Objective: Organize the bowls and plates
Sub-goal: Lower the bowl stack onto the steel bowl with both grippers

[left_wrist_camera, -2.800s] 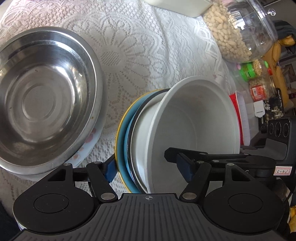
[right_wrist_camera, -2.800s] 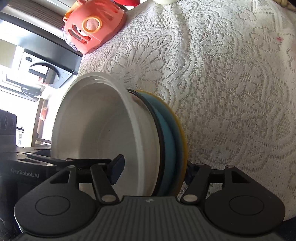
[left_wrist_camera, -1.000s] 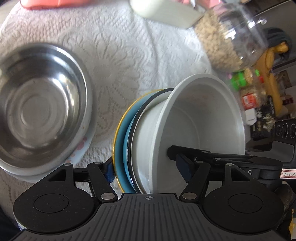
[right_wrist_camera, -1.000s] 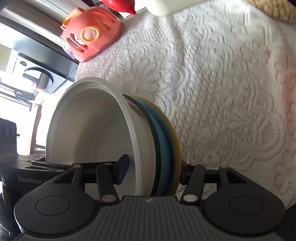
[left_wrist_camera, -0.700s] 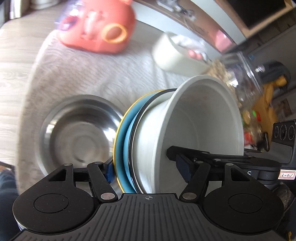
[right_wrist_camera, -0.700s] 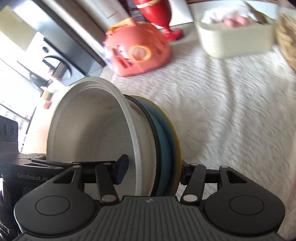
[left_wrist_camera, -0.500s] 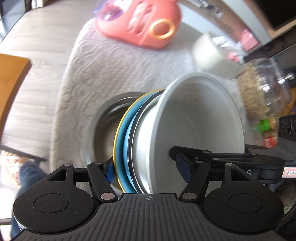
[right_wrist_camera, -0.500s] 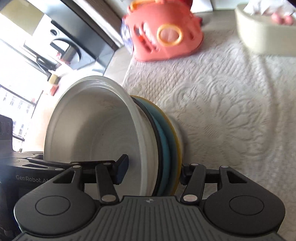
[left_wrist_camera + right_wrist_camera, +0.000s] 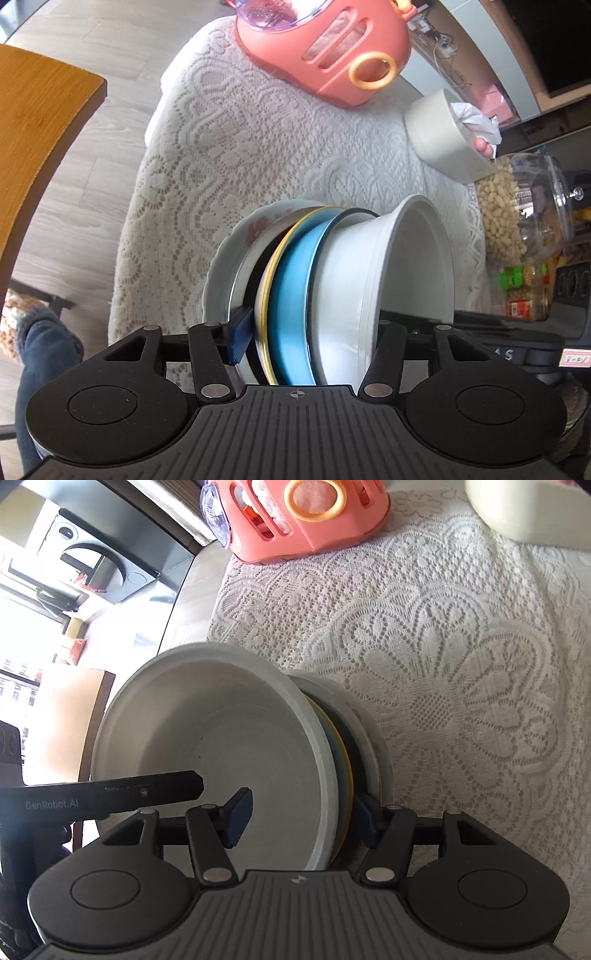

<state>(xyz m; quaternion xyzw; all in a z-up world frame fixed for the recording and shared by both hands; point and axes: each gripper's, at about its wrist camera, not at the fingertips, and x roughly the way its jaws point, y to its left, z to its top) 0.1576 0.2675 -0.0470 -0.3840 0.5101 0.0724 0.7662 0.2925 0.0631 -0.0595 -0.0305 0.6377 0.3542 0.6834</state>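
Both grippers clamp one stack from opposite sides: a white bowl [image 9: 402, 266] on a blue plate [image 9: 291, 295] and a yellow-rimmed plate [image 9: 271, 288]. My left gripper [image 9: 306, 332] is shut on the stack; so is my right gripper [image 9: 303, 812], with one finger inside the white bowl [image 9: 221, 746]. The stack sits over the steel bowl [image 9: 242, 273], which rests on a floral plate [image 9: 229, 266]. In the right wrist view the steel bowl's rim [image 9: 364, 734] shows behind the stack.
A lace tablecloth [image 9: 229, 155] covers the round table. A pink plastic basket [image 9: 328, 48] and a cream tub [image 9: 439, 136] stand at the far side, a peanut jar [image 9: 513, 218] at the right. A wooden chair [image 9: 33, 122] stands left.
Both grippers carried the stack left over the table and brought it onto the steel bowl, which is now mostly hidden behind it. Both grips held throughout.
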